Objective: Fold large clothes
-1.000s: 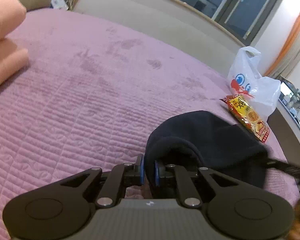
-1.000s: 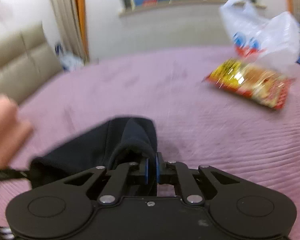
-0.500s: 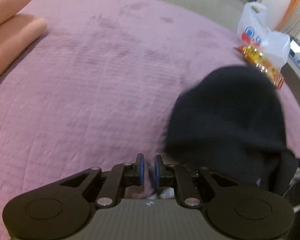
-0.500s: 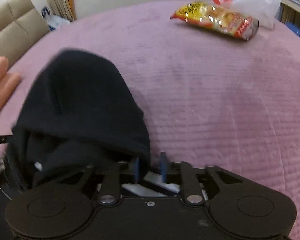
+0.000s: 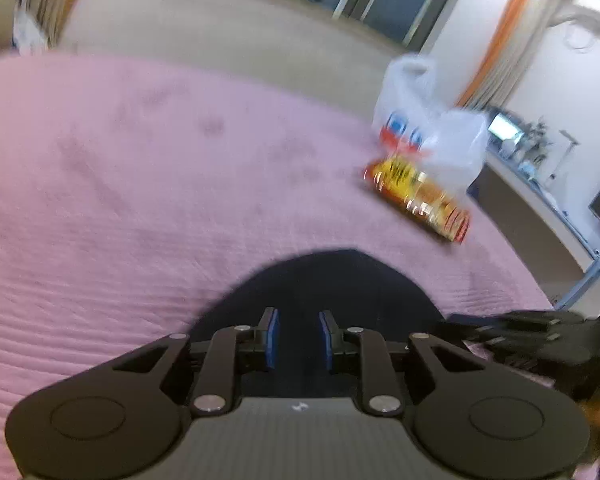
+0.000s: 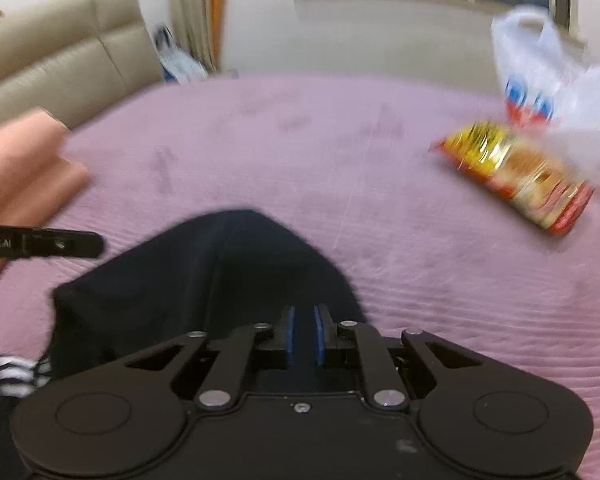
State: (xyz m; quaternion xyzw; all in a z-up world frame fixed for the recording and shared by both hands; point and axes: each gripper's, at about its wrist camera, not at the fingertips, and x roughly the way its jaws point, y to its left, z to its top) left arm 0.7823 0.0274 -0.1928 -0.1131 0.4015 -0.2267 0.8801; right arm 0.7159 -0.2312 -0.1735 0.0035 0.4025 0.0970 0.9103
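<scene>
Dark navy, soft-knit garment (image 6: 204, 280) lay bunched on the quilted pink bedspread (image 5: 120, 184), directly under both tools; a rounded, hood-like lobe of it reached away from the cameras.

Left gripper (image 5: 298, 338): blue-padded fingers stood apart and were opening. Dark cloth lay beneath the gap, but the pads did not appear to press on it.

Right gripper (image 6: 302, 336): fingers nearly together and closing, a narrow slit left between the pads. Only dark shows in that slit; whether a fold was pinched there could not be told.

Both views smeared by motion. In the right wrist view the other tool's black finger hung over the garment's left edge, beside a folded peach-coloured blanket (image 6: 24, 168).

Judged step: one fold just laid, grips being changed for the next.

Next move would call for finding a fresh edge or corner on each side, pinching one layer cleanly, and lifting evenly so the pile does not drag.

Yellow-and-red foil snack packet (image 6: 520, 176) and white plastic carrier bag (image 6: 540, 76) lay well apart from the work.
</scene>
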